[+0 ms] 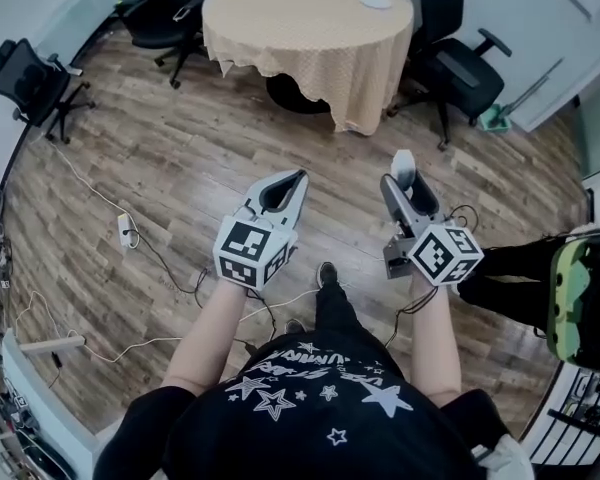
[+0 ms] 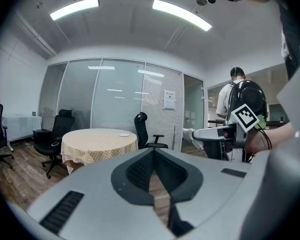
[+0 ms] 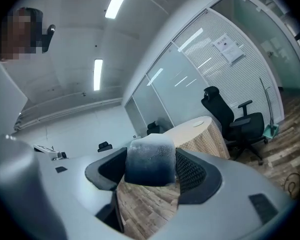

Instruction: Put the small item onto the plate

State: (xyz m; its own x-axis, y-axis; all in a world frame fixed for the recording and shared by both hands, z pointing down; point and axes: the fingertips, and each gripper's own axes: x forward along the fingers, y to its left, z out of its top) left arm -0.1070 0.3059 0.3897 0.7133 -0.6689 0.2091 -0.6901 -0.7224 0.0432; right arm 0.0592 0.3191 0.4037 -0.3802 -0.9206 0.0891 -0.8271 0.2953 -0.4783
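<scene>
A white plate (image 1: 375,0) lies on a round table (image 1: 280,28) under a checked cloth, far ahead of me. The plate (image 2: 124,134) looks small in the left gripper view, and the plate (image 3: 198,123) is also distant in the right gripper view. My right gripper (image 1: 404,171) is shut on the small item (image 3: 151,160), a soft block that is whitish on top and dark blue below. The item (image 1: 404,163) sticks out past the jaw tips. My left gripper (image 1: 294,182) is held beside it at waist height, jaws closed tip to tip and empty. Both are well short of the table.
Black office chairs (image 1: 460,68) stand around the table, another chair (image 1: 25,78) at far left. A power strip (image 1: 127,230) and cables trail over the wood floor. Someone in dark trousers (image 1: 520,278) stands close on my right. Glass walls (image 2: 115,94) lie behind the table.
</scene>
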